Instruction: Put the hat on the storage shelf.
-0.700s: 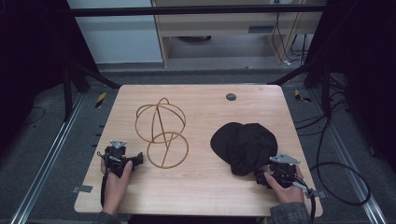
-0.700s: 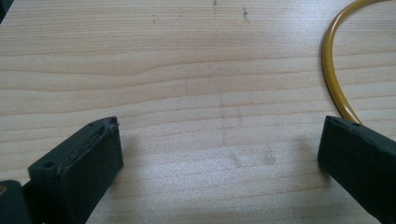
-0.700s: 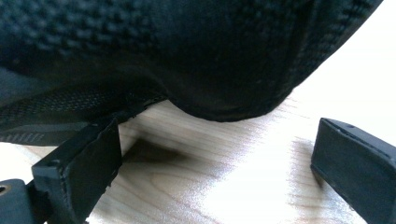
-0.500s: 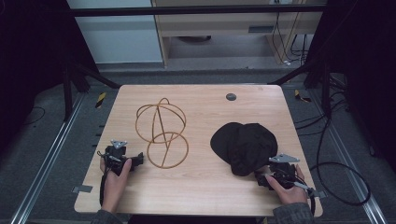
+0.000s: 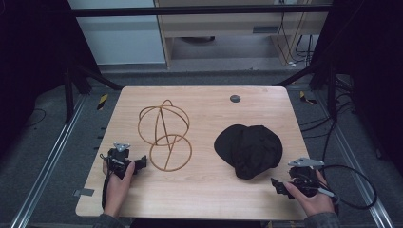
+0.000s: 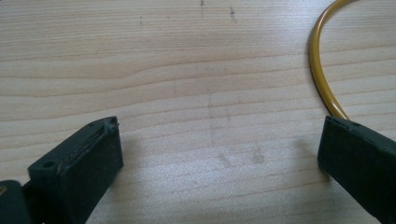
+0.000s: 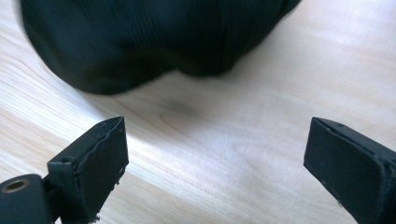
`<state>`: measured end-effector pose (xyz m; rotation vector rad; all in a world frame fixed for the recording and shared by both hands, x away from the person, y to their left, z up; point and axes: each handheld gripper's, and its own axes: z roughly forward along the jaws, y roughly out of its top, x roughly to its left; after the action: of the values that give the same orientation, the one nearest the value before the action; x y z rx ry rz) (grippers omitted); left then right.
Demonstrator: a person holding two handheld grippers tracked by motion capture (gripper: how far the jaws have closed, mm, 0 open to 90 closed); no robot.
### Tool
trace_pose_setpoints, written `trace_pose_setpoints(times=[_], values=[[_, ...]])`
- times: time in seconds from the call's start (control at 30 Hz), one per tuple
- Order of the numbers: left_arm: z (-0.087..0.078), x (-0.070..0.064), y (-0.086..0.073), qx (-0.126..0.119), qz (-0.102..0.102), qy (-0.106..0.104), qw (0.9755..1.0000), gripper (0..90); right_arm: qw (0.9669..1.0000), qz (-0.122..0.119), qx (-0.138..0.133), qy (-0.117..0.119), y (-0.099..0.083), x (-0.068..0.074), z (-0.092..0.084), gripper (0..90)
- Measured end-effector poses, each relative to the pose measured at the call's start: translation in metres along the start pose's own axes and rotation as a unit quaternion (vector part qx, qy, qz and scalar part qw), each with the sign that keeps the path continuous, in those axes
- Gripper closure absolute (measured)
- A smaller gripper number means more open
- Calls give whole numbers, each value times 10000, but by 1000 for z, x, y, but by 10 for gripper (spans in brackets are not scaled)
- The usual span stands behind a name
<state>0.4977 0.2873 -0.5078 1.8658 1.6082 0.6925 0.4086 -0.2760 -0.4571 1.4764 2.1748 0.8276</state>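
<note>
A golden-brown wire stand (image 5: 161, 130), a wire dome on a ring base, sits left of the table's middle. To its right a black cap (image 5: 249, 149) lies flat on the wood. My left gripper (image 5: 141, 163) rests beside the stand's ring base, pointing at it. In the left gripper view the left gripper (image 6: 223, 125) is open over bare wood, with the stand's wire (image 6: 322, 74) curving just past the right jaw. My right gripper (image 5: 277, 185) sits near the front edge, short of the cap. There the right gripper (image 7: 218, 122) is open, the cap (image 7: 154, 37) just ahead and untouched.
A small dark round disc (image 5: 235, 98) is set in the wooden table (image 5: 204, 199) near its far edge. Black frame posts stand at both far corners. A cable (image 5: 356, 190) loops off the table's right side.
The right hand and its gripper have drawn slightly back from the cap toward the near right corner. The left gripper, the stand and the cap have stayed put.
</note>
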Motion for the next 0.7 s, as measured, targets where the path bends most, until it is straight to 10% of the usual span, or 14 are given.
trace_pose_setpoints(times=[0.4,0.7], values=[[-2,1,-2,-8,88,-101,9999,0,9986,-334,-226,353,68,1,-29,61],[-2,0,-2,0,96,-92,9999,0,9972,-541,72,515,107,-1,-17,59]])
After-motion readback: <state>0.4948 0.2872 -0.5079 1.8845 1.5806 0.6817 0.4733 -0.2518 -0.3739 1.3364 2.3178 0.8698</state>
